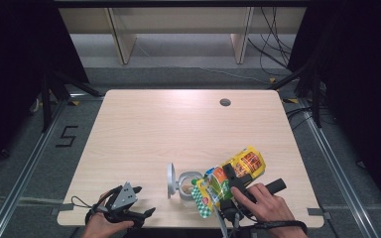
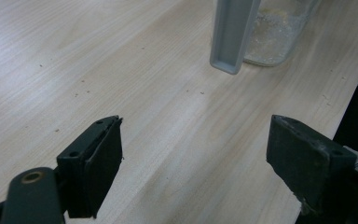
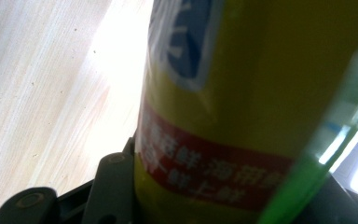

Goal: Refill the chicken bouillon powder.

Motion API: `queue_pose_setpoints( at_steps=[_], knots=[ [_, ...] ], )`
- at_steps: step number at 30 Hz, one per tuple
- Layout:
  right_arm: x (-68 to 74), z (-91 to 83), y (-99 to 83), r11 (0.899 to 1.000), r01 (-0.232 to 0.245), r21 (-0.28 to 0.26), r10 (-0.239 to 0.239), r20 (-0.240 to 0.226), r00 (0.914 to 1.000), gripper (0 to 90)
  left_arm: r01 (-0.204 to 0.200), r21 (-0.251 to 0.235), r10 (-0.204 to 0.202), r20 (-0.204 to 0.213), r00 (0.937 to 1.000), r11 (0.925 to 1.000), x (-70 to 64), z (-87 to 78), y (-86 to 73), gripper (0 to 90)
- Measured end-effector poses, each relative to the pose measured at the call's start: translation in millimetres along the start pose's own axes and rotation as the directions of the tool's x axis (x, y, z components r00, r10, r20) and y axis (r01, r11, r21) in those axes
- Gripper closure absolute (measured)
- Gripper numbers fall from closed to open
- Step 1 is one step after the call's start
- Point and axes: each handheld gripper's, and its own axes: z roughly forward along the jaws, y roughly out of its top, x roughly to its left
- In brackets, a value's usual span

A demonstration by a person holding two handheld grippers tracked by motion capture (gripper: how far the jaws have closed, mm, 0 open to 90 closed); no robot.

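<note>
I have a yellow snack bag (image 1: 233,176) in my right tongs (image 1: 231,179), near the front edge of the bench (image 1: 178,124), a bit right of the middle. The bag is tipped, with its green checked end (image 1: 202,201) low beside a clear jar (image 1: 187,184). The right tongs are closed on the bag around its middle, and my hand (image 1: 265,203) is behind them.

From above I see the whole bag, the jar, and the jar's grey lid (image 1: 170,180) standing open on its left. The right gripper view is so close to the bag (image 3: 256,102) that it is blurry. It shows a red strip with white writing (image 3: 214,175) and a blue and white mark (image 3: 186,42). I cannot read either one.

My left tongs (image 1: 129,201) are at the front left corner of the bench, well apart from the bag. The left gripper view shows the tongs (image 2: 193,163) wide open and holding nothing. Past them stand the grey lid (image 2: 233,32) and the jar (image 2: 275,32), with pale crumbs at its bottom.
</note>
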Motion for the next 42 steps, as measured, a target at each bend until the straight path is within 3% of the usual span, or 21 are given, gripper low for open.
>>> queue_pose_setpoints(
  at_steps=[1,2,5,13,14,15,17,18,21,25,26,28,29,30,32,34,35,36,37,40,42],
  knots=[
    [3.7,-0.5,-0.1,0.999,-0.043,0.006,0.043,0.009,0.999,55.8,0.0,-0.002,0.0,0.003,1.0,1.0,0.0,-0.1,0.1,17.9],
    [-0.5,-1.2,0.2,1.0,0.018,0.013,-0.018,0.004,0.9998,55.8,0.001,-0.002,-0.001,0.003,1.0,1.0,-0.1,-0.1,0.1,17.9],
    [2.1,-2.9,0.1,0.999,-0.02,0.029,0.02,-0.003,0.9998,55.8,0.0,0.004,0.0,-0.001,1.0,1.0,-0.7,-0.3,0.2,17.9],
    [1.8,-1.1,0.2,1.0,0.018,0.01,-0.018,0.012,0.9998,55.8,-0.004,0.0,0.004,-0.003,1.0,1.0,-0.5,0.5,0.0,17.9],
    [3.3,-0.6,-0.4,1.0,-0.013,0.007,0.013,0.0,0.9999,55.9,-0.002,0.0,0.002,-0.001,1.0,1.0,-0.5,0.7,-0.2,17.9],
    [0.4,-1.7,-1.6,1.0,0.024,0.012,-0.024,0.002,0.9997,55.9,-0.002,0.0,0.002,-0.002,1.0,1.0,-0.6,0.7,-0.1,17.9],
    [1.4,-2.4,-3.1,1.0,0.005,0.016,-0.005,0.027,0.9996,55.9,-0.002,0.0,0.002,0.0,1.0,1.0,-0.5,1.0,-0.1,17.9],
    [-1.1,-2.6,-2.7,1.0,0.028,0.013,-0.029,0.03,0.9991,55.9,-0.008,0.014,0.008,0.002,1.0,0.9999,0.3,0.7,0.2,17.9],
    [1.1,-1.5,-1.7,0.999,0.031,0.02,-0.031,0.0,0.9995,56.0,-0.01,0.016,0.01,0.001,0.9999,0.9998,0.3,0.3,0.4,17.9],
    [3.2,-0.4,-2.1,1.0,-0.001,0.003,0.001,0.018,0.9998,56.2,-0.007,0.005,0.007,0.0,1.0,1.0,0.1,0.6,-0.1,17.9],
    [1.7,-1.2,-2.4,1.0,0.013,0.013,-0.014,0.013,0.9998,56.2,-0.006,0.01,0.006,-0.001,1.0,0.9999,0.3,0.8,0.0,17.9],
    [5.0,-0.6,-0.6,1.0,-0.024,0.008,0.024,0.005,0.9997,56.2,-0.009,0.016,0.009,0.004,1.0,0.9998,0.1,0.7,0.3,17.9],
    [1.6,-0.4,0.1,0.999,0.036,0.013,-0.036,0.006,0.9993,56.3,-0.005,0.012,0.005,0.007,1.0,0.9999,-0.6,0.4,0.3,17.9],
    [4.3,-0.8,0.4,1.0,-0.002,0.012,0.002,0.008,1.0,56.4,-0.001,0.005,0.001,0.006,1.0,1.0,-1.1,0.7,0.2,17.9],
    [1.3,-3.1,0.7,0.999,0.042,0.033,-0.043,0.012,0.999,56.4,-0.01,0.016,0.01,0.001,0.9999,0.9998,0.3,0.4,0.4,17.9],
    [1.5,-5.8,1.6,0.998,0.033,0.05,-0.034,0.018,0.9993,56.4,-0.012,0.015,0.012,0.002,0.9999,0.9998,-0.1,0.6,0.4,17.9],
    [-1.5,-5.8,2.8,0.997,0.07,0.038,-0.071,0.024,0.9972,56.4,-0.006,0.01,0.006,0.007,1.0,0.9999,-0.7,0.3,0.4,17.9],
    [-0.5,-5.3,3.4,0.998,0.057,0.033,-0.058,0.023,0.998,56.4,-0.005,0.011,0.004,0.007,1.0,0.9999,-0.6,0.5,0.3,17.9],
    [-1.5,-3.9,3.6,0.996,0.086,0.023,-0.087,0.024,0.9959,56.4,-0.003,0.007,0.003,0.004,1.0,1.0,-0.7,0.7,0.1,17.9],
    [3.9,-3.9,5.1,0.999,0.035,0.032,-0.035,0.01,0.9993,56.4,-0.003,0.001,0.003,0.003,1.0,1.0,-0.8,0.8,-0.1,17.9],
    [2.2,-3.5,5.2,0.998,0.058,0.028,-0.058,0.013,0.9982,56.4,-0.004,0.011,0.004,0.007,1.0,0.9999,-0.6,0.5,0.2,17.9]
  ],
)
